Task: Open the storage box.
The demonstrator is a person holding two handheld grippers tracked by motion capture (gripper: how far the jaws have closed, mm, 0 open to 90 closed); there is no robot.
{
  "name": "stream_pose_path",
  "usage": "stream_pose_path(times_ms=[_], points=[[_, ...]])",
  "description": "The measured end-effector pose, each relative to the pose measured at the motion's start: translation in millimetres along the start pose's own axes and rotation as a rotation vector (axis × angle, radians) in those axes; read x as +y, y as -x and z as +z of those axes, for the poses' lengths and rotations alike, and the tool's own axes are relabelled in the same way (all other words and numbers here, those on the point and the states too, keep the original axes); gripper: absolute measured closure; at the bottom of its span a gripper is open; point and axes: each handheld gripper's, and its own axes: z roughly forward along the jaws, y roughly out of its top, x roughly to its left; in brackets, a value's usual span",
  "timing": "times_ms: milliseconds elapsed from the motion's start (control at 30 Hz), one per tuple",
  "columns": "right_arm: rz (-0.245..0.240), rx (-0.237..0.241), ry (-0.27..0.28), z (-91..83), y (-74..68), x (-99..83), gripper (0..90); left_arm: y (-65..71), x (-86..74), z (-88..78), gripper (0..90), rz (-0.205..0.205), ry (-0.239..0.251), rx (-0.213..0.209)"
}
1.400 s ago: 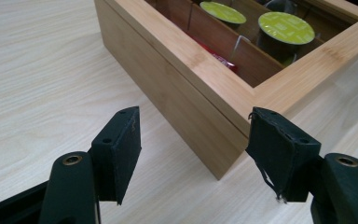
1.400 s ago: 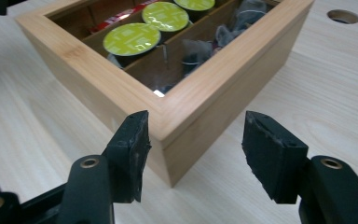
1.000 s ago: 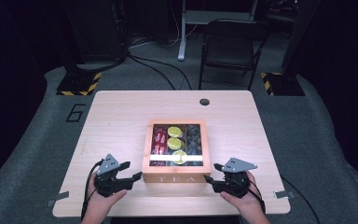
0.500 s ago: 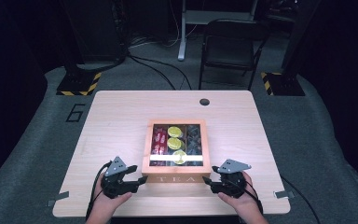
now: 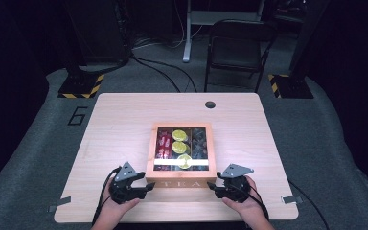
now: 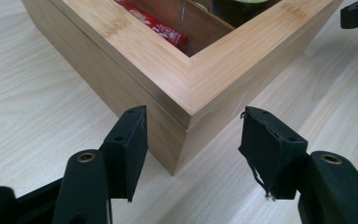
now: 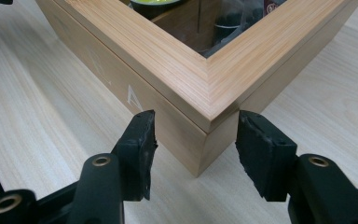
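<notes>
Tea box: sits on the table near its front edge, lid shut, packets visible through the window.
Left gripper: at the box's near left corner; its jaws have just been closing, the corner stands between them, pads not yet pressing on the wood.
Right gripper: same story at the box's near right corner, jaws just been closing, corner framed, a sliver of gap on each side.
Lid seam: right at pad height on both corners.
Progress: approach done, both tools lined up on the box; by the looks of it the grip itself and any lift or lid opening are all to come.
</notes>
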Motion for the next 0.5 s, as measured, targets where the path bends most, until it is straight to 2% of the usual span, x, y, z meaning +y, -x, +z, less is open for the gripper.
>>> stream_pose_path(times_ms=[33, 67, 100, 267, 500], points=[[0.008, -0.002, -0.004, 0.5, -0.4, -0.2, 47.0, 1.1, 0.3, 0.3, 42.4, 0.003, -0.005, -0.004], [0.007, -0.003, -0.007, 0.5, -0.2, -0.4, 47.2, 2.4, 0.4, 1.5, 42.7, 0.007, 0.005, 0.013], [0.005, -0.006, -0.001, 1.1, 0.0, -0.5, 47.7, 2.1, 0.9, 0.8, 42.7, 0.019, -0.009, 0.013], [0.007, -0.016, -0.002, 1.9, 1.4, -1.3, 52.1, 1.4, 0.1, 2.4, 46.0, 0.002, 0.009, 0.026], [0.013, -0.006, -0.005, 1.9, 1.5, -1.0, 52.1, 0.1, -0.2, 5.6, 47.7, 0.032, -0.006, 0.048]])
